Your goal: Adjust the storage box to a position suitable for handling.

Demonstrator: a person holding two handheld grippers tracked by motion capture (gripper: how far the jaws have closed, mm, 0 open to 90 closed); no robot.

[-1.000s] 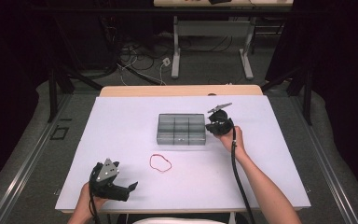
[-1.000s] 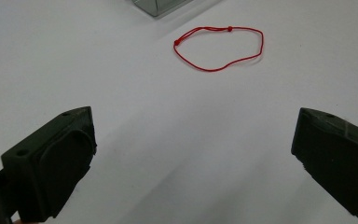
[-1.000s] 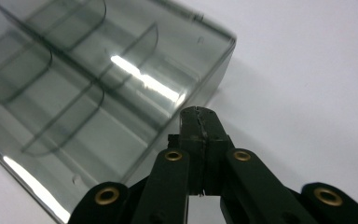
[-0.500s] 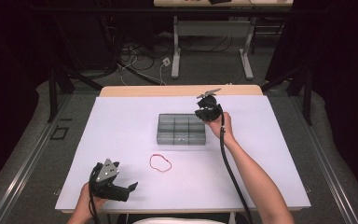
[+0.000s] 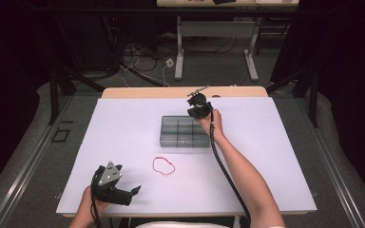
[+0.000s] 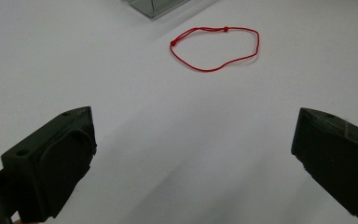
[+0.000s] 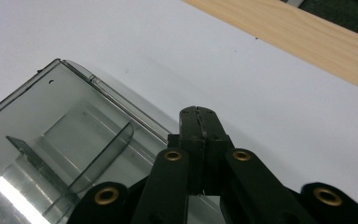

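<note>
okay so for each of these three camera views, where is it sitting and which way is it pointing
High view: fixed above the person's side, looking forward and down on the table; shows both forearms, left gripper and right gripper.
Left gripper view: rides the left gripper, low over the table, facing the red string loop; jaws wide apart.
Right gripper view: rides the right gripper, tilted down at the clear compartment box; jaws closed together.
Shared: the high and left gripper views both show the loop; a corner of the box too.

Even overhead light; counter (image 5: 123, 137) bright white, surroundings dark. Soft shadows under left tongs (image 6: 191, 158) toward 6 o'clock. Glare on clear box (image 7: 9, 191) at 8 o'clock
</note>
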